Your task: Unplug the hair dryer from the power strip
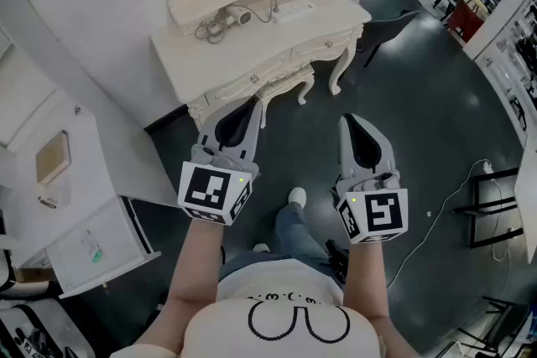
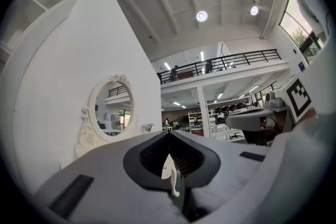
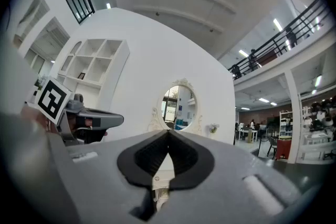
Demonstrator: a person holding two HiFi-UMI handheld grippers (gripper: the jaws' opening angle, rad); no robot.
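Observation:
A white hair dryer lies on the cream dressing table at the far side of the room, its cord coiled beside it. To its right on the tabletop lies the white power strip. Whether the plug sits in the strip is too small to tell. My left gripper and right gripper are held side by side in front of me, well short of the table. Both are shut with nothing in them. The oval mirror shows ahead in the left gripper view, and also as the mirror in the right gripper view.
A white cabinet stands at my left. A dark chair sits right of the table. On the dark floor at the right a white cable runs beside a black stand. White wall shelves are left of the mirror.

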